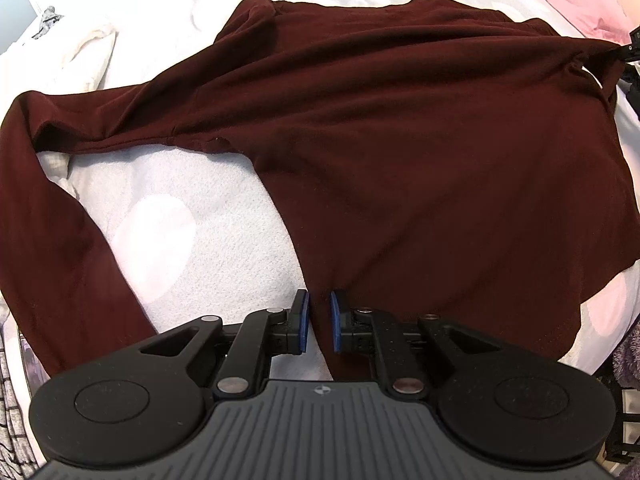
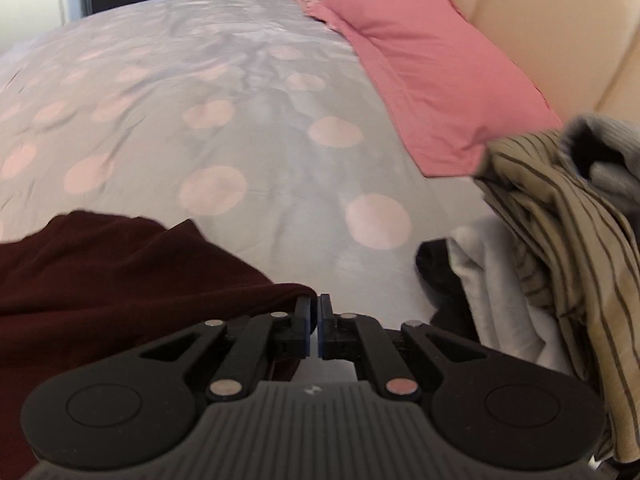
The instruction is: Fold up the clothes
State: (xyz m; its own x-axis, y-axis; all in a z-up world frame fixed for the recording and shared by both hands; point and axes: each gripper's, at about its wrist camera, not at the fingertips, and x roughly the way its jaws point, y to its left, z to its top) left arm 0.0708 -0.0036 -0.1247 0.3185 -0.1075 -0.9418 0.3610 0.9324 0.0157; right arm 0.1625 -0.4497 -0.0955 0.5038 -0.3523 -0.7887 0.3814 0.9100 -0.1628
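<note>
The dark red top (image 1: 400, 152) is lying spread out on the bed cover (image 1: 168, 216), which is pale with pink dots. One long sleeve (image 1: 52, 220) is trailing down the left side in the left camera's view.

The left gripper (image 1: 319, 320) is pointing down at the bottom edge of the top. Its blue pads (image 1: 335, 320) are sitting close together with a strip of red cloth between them, so they are pinching the hem.

The right gripper (image 2: 319, 320) is at another edge of the top. Its jaws are almost touching. The red cloth is bunching up against the left finger, and it looks like a thin edge is being squeezed there, though the cloth inside the gap is hard to see. In the left camera, the far right corner of the top is being pulled toward a dark gripper part at the picture's edge, so that grip seems real.

So the step in hand looks like grabbing two corners, ready to lift and fold.

To do it well, both hands should be lifting together and keeping the edge between them tight, so the cloth is not sagging. The squeeze must be staying firm, because soft cloth can slip out. The loose sleeve should be tucked in, not dragging.

A pile of other clothes (image 2: 560, 216) is waiting at the right, by the pink pillow (image 2: 432, 72). The fold should be staying away from it.
</note>
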